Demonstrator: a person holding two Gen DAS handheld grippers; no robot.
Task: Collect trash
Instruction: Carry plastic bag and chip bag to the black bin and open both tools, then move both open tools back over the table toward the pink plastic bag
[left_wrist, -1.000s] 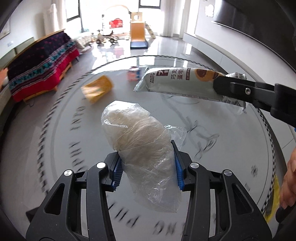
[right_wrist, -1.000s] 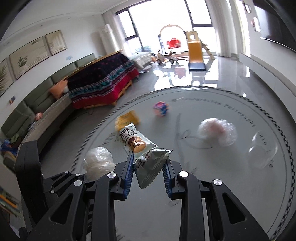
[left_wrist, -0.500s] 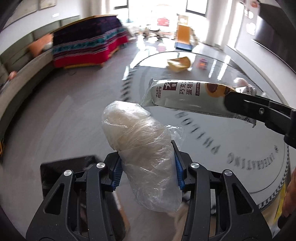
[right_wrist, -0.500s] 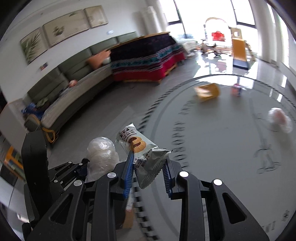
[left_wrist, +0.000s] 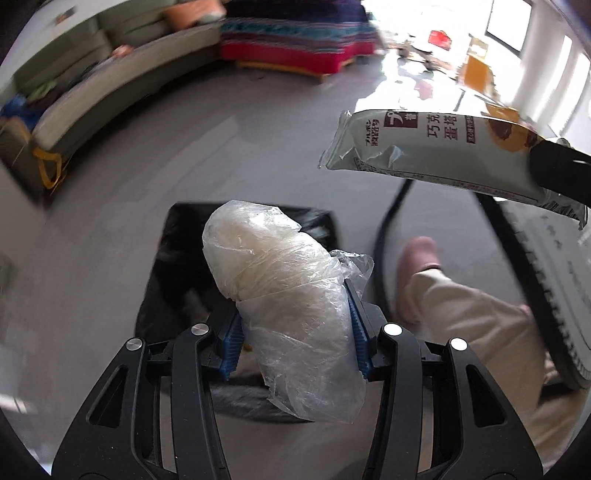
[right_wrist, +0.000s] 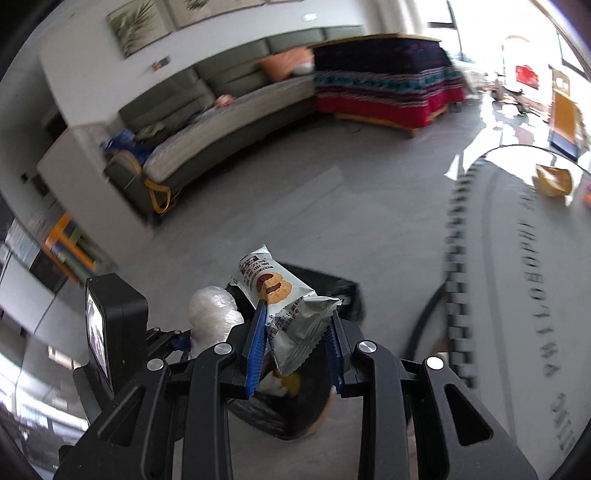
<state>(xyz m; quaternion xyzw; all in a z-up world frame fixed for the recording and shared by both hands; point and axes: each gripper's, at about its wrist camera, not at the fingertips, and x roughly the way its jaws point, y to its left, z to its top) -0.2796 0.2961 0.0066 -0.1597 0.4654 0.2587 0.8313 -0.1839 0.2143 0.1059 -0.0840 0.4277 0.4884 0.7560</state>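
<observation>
plastic wad (left_wrist: 291, 306) in left gripper (left_wrist: 295, 332), wrapper (right_wrist: 284, 306) in right gripper (right_wrist: 295, 350)

Left gripper (left_wrist: 293, 328): held low and near, fingers directed forward and downward. The blue pads (left_wrist: 231, 343) are clamped against both sides of a bundle of clear plastic wrap (left_wrist: 284, 306), which protrudes beyond the fingertips.

Right gripper (right_wrist: 297, 347): positioned just right of the left gripper, at a similar height, also angled downward. Its blue pads (right_wrist: 255, 350) are closed on the lower end of a biscuit wrapper (right_wrist: 284, 302); the rest of the wrapper extends up and away.

Operator: one trouser leg (left_wrist: 480, 332) and a pink slipper (left_wrist: 419, 266) are visible at right in the left wrist view. The hands are not visible.
</observation>
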